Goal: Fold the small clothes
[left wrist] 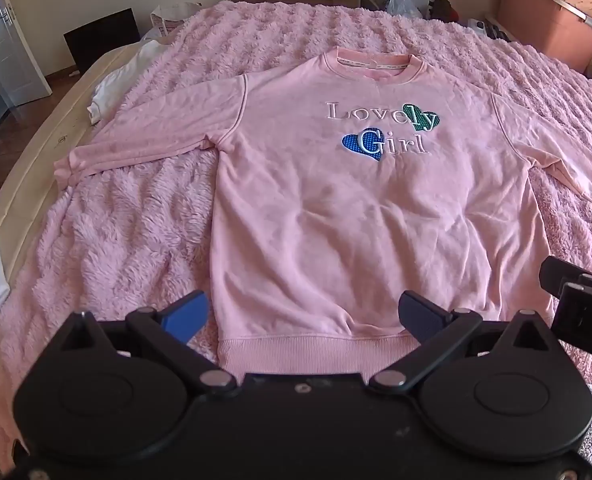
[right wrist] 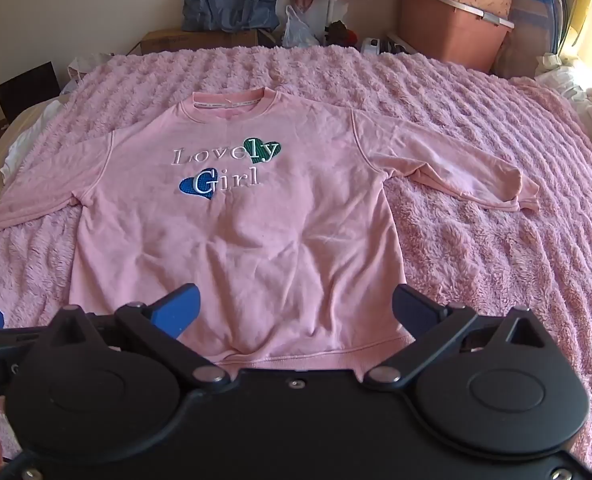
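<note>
Soft daylight, sharp focus.
Glare entered at the right view's far right; fisheye curved the bed [right wrist: 495, 160] edges; corners vignetted.

Pink sweatshirt [left wrist: 335, 216] spread flat, front up, on fluffy pink blanket [left wrist: 128, 240], hem at near edge between wide-open fingers of left gripper [left wrist: 301, 314], nothing held.

The pink sweatshirt [left wrist: 335, 220] lies flat, front up, sleeves spread, hem nearest, reading "Lovely Girl" with hearts.
</note>
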{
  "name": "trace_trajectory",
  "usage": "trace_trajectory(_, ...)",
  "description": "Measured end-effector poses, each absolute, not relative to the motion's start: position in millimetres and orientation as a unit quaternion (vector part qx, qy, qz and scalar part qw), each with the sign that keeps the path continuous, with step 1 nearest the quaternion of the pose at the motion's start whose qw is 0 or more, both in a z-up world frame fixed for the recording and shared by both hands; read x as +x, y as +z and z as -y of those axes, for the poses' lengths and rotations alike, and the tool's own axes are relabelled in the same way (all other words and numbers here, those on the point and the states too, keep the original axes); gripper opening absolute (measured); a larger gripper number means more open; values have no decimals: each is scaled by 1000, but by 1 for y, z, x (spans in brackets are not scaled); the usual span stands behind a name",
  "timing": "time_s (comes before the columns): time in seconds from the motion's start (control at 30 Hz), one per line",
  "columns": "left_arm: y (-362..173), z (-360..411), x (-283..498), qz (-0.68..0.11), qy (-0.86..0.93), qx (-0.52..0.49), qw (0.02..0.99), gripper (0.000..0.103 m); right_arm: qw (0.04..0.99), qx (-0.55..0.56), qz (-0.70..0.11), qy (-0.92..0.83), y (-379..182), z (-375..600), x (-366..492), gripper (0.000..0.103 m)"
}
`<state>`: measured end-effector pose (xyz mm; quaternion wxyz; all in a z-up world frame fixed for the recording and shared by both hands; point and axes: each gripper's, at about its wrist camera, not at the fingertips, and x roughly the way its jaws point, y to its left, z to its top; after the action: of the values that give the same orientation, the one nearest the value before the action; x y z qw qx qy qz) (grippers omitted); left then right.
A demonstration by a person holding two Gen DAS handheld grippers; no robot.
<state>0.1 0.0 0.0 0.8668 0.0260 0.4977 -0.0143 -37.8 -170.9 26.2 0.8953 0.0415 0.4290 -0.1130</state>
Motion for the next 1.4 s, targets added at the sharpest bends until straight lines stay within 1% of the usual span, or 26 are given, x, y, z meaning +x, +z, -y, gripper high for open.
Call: trace_trajectory(1.4, 1, 4, -1, -495, -15, 27, 868, 103, 895, 42, -430, -112, 25, 172, -39, 103)
